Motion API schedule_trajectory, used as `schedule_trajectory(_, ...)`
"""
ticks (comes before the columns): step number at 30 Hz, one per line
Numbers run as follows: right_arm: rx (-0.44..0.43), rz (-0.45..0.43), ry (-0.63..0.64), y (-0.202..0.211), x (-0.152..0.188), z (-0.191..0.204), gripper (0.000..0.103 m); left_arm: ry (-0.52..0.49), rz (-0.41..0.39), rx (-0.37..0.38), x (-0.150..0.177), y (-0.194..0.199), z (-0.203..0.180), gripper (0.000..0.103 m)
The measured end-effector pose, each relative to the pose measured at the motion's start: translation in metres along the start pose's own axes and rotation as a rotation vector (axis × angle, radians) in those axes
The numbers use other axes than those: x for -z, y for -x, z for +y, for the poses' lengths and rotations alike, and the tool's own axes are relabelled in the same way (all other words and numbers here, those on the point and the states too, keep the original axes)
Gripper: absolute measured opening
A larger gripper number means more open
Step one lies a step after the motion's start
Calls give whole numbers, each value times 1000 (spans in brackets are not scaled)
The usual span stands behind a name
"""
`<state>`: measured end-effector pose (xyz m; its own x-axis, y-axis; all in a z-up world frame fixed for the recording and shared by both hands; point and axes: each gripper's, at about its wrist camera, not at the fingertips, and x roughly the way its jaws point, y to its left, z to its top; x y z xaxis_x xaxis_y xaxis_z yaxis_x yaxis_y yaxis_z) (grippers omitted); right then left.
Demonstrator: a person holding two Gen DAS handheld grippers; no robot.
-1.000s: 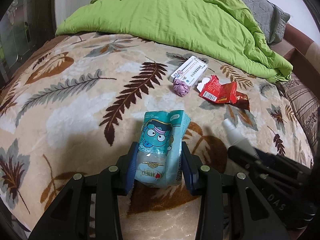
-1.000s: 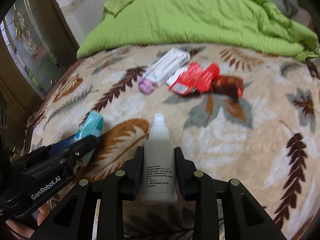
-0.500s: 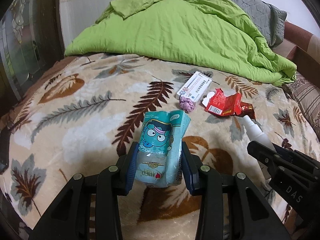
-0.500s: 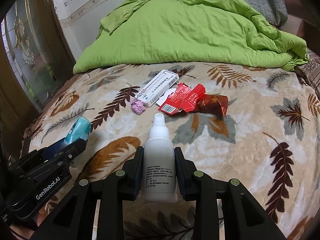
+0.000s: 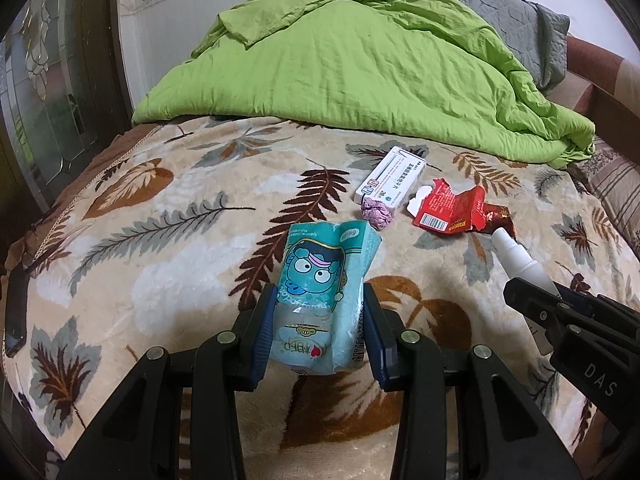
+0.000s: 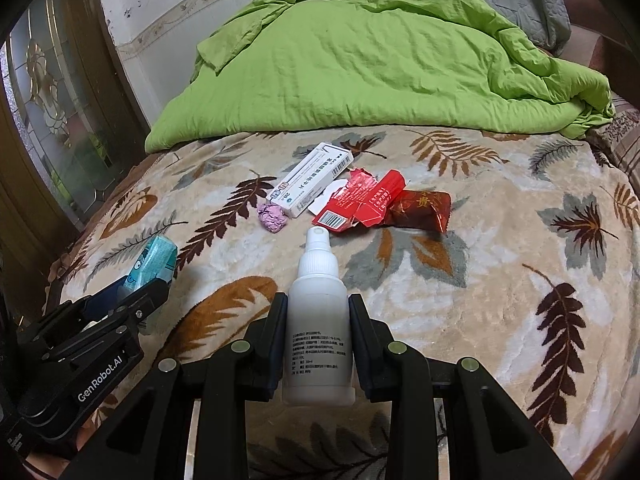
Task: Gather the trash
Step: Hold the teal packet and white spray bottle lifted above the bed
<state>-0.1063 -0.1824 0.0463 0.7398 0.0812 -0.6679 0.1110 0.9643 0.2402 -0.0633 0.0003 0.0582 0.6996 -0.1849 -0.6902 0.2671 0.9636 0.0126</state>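
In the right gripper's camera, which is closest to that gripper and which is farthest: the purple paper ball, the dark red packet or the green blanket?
1. Purple paper ball, ahead, slightly left.
2. Dark red packet, ahead, right; nearly level with the ball.
3. Green blanket, at the back.

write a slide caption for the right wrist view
Right claw grips a white spray bottle above a leaf-print blanket strewn with wrappers.

Bed surface — a leaf-patterned blanket (image 6: 500, 300). Landmark: white medicine box (image 6: 312, 179). Crumpled pink wad (image 6: 273, 218) touches its near end; torn red carton (image 6: 360, 202) just right, dark red packet (image 6: 420, 210) beyond. Green duvet (image 6: 360, 56) heaped behind — grey pillow (image 5: 500, 20) further back.
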Motion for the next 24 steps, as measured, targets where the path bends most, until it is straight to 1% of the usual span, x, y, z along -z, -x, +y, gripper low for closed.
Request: schedule_trajectory(24,-2,0,-1,1,-1,-2,32,-5,-4,-3,1,1,-3,39)
